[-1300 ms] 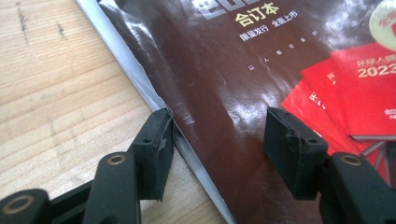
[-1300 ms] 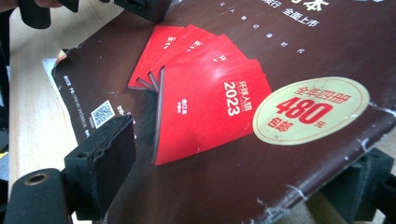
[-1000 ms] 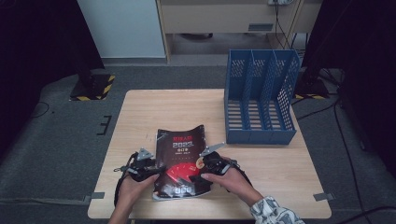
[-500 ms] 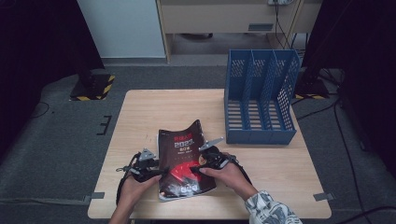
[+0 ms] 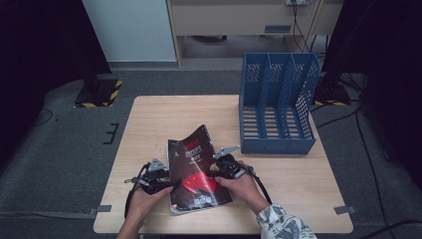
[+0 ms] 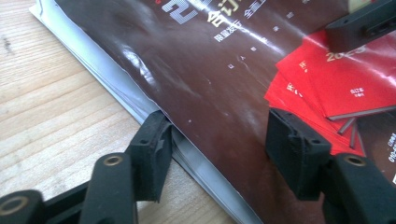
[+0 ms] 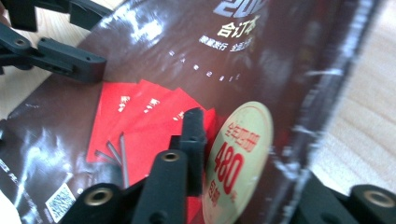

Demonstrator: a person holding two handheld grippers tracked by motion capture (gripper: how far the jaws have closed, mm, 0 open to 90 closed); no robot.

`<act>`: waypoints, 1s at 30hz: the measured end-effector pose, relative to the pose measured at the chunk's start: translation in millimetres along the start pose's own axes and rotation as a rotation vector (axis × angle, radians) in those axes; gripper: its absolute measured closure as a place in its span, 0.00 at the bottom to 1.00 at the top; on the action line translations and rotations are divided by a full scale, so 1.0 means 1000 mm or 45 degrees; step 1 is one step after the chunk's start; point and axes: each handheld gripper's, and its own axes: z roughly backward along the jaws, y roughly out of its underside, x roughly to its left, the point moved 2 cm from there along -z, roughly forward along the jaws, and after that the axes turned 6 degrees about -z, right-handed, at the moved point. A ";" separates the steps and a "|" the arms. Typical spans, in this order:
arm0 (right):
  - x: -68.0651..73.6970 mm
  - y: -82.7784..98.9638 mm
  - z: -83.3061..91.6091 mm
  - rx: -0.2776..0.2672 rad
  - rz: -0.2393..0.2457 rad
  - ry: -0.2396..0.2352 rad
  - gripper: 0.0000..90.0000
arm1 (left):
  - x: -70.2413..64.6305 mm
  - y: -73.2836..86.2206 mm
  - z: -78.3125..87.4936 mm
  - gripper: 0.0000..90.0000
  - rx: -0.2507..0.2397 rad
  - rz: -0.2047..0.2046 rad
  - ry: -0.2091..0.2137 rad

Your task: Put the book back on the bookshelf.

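Magazine (image 5: 196,172) lying between the two grippers, near the table's front edge, far top corner curling up off the wood. Long axis runs away from the person, tilted slightly toward the blue file rack (image 5: 276,107), which stands beyond and outboard of the right gripper (image 5: 217,172).

Right gripper: jaws have just been closing, now pinched on the magazine's right edge. In the right gripper view one jaw sits on top of the cover by the gold price sticker (image 7: 238,161), the other under the lifted edge. Firm hold, by the look.

Left gripper (image 5: 168,183): jaws about half spread and have just been opening a little. In the left gripper view they straddle the left edge, one pad (image 6: 152,156) down on the table (image 5: 149,119) beside the page stack, the other over the cover. Not pressing; no grip.

Both hands equally near; only the right has hold, and it is on the rack's side.

Cover: glossy dark brown, creased, glare streaks, red fan of booklets printed on it. Pages a thin, floppy pale stack. Rack: rigid perforated plastic, three upright slots. Tabletop: pale wood grain.
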 end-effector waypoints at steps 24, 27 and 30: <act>0.012 -0.019 0.028 -0.145 0.145 0.046 0.96 | 0.004 0.002 0.000 0.12 0.012 0.140 0.071; 0.015 -0.022 0.034 -0.174 0.161 0.035 0.97 | 0.000 0.001 -0.002 0.14 0.011 0.124 0.100; 0.017 -0.025 0.037 -0.191 0.170 0.026 0.97 | -0.001 0.000 -0.002 0.17 0.006 0.112 0.122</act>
